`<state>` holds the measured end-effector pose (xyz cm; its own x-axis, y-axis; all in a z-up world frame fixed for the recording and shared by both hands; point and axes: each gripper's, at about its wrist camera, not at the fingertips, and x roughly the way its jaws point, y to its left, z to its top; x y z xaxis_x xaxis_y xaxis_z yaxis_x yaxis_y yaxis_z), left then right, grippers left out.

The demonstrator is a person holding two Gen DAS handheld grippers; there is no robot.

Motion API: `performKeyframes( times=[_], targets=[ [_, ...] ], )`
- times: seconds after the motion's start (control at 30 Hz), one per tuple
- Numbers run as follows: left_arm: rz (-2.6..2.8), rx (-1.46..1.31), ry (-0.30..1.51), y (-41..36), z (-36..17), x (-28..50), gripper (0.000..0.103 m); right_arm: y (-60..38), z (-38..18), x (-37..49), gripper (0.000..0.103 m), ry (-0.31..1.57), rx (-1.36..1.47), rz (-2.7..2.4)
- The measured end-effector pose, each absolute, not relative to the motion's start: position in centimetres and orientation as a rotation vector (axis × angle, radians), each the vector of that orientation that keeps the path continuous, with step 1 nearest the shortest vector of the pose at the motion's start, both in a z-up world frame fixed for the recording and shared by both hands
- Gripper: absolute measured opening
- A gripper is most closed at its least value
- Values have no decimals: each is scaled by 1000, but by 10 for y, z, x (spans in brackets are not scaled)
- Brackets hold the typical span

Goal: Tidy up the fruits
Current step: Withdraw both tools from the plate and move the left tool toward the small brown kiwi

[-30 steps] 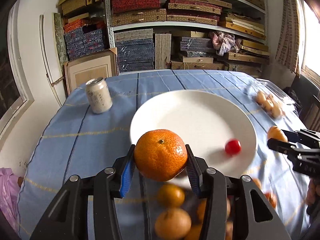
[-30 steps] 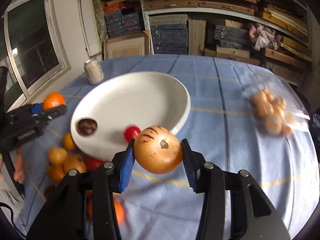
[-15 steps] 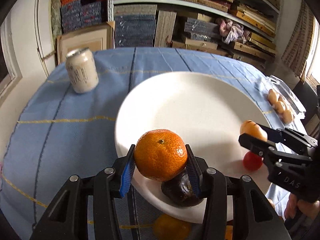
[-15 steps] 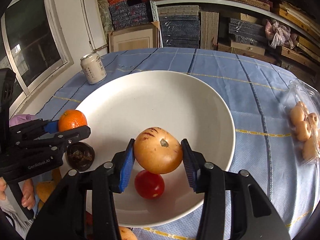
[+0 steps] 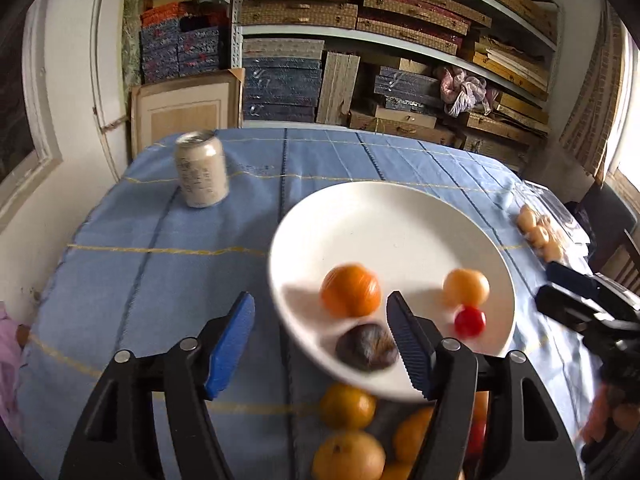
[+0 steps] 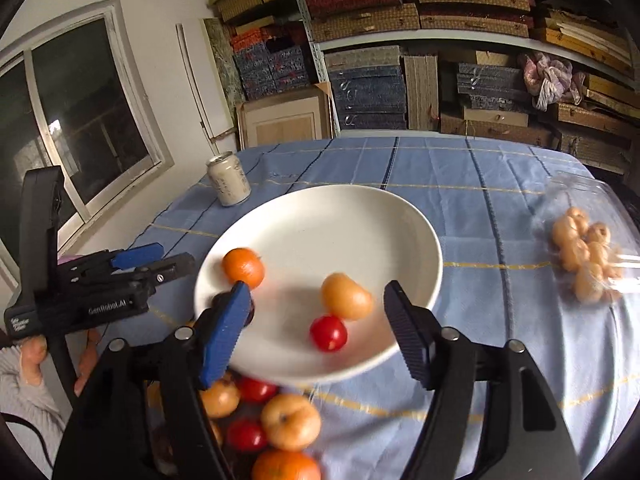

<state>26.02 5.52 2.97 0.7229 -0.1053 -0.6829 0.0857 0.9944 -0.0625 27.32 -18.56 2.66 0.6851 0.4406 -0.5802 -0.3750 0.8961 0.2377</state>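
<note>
**Both fruits released onto the plate**

A second ago an orange mandarin was clamped in the left gripper [image 5: 320,344] and a pale yellow-orange fruit in the right gripper [image 6: 316,332]. Now nothing is held by either: both sets of jaws are opening, and no pad is pressed on anything. The mandarin [image 5: 350,290] is seen lying on the near left part of the white plate [image 5: 384,216], and the pale fruit [image 6: 346,296] on its near middle, just beside the red cherry tomato [image 6: 328,333]. A dark round fruit [image 5: 366,347] is also seen at the near rim. That makes 4 pieces on the plate, against 2 a second ago.

The pile of loose fruit [image 6: 288,420] on the blue cloth [image 5: 160,272], near the plate, is largely covered by the gripper bodies and cut off by the lower edge, so its count cannot be given. Motion blur softens the plate rim and the fruits in the left view. In the right view the dark fruit is almost wholly hidden behind the blue pad. The drink can [image 5: 201,174] is found at the far left, and a clear bag of small tan pieces [image 6: 584,256] at the right; what these pieces are cannot be made out.
</note>
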Motion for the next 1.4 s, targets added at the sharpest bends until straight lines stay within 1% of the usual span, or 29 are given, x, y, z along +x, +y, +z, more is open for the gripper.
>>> performKeyframes(
  times=[0.07, 0.13, 0.23, 0.37, 0.5, 0.6, 0.77, 0.93, 1.07, 1.13, 1.23, 1.27, 1.3, 1.37, 1.4],
  targets=[
    [-94, -4, 754, 59, 32, 236, 72, -193, 28, 251, 76, 675, 109, 465],
    [-93, 17, 758, 61, 27, 207, 73, -201, 25, 229, 85, 673, 116, 463],
    [-82, 56, 765, 60, 11, 171, 73, -217, 13, 192, 91, 649, 131, 458],
    [-85, 49, 784, 60, -11, 147, 73, -231, -2, 165, 93, 624, 154, 445],
    [-87, 43, 795, 61, -23, 140, 73, -238, -2, 161, 93, 601, 149, 433],
    [-89, 65, 803, 59, -30, 142, 73, -246, -2, 162, 95, 605, 167, 423],
    [-84, 134, 827, 48, -42, 145, 73, -246, -5, 167, 95, 631, 190, 410],
    [-84, 120, 858, 51, -48, 152, 73, -238, -6, 169, 98, 644, 178, 409],
    [-87, 104, 863, 54, -49, 155, 73, -237, -9, 172, 98, 667, 176, 401],
    [-98, 90, 859, 56, -48, 155, 71, -237, -10, 173, 98, 672, 177, 401],
    [-114, 62, 859, 59, -47, 156, 64, -236, -11, 173, 98, 674, 174, 401],
    [-117, 60, 856, 59, -46, 156, 58, -236, -10, 173, 98, 676, 173, 401],
    [-121, 62, 855, 59, -46, 156, 48, -236, -11, 173, 98, 676, 172, 401],
    [-130, 69, 858, 57, -47, 156, 43, -235, -11, 173, 98, 678, 168, 401],
    [-139, 74, 858, 56, -47, 157, 39, -235, -12, 173, 98, 679, 166, 402]
  ],
)
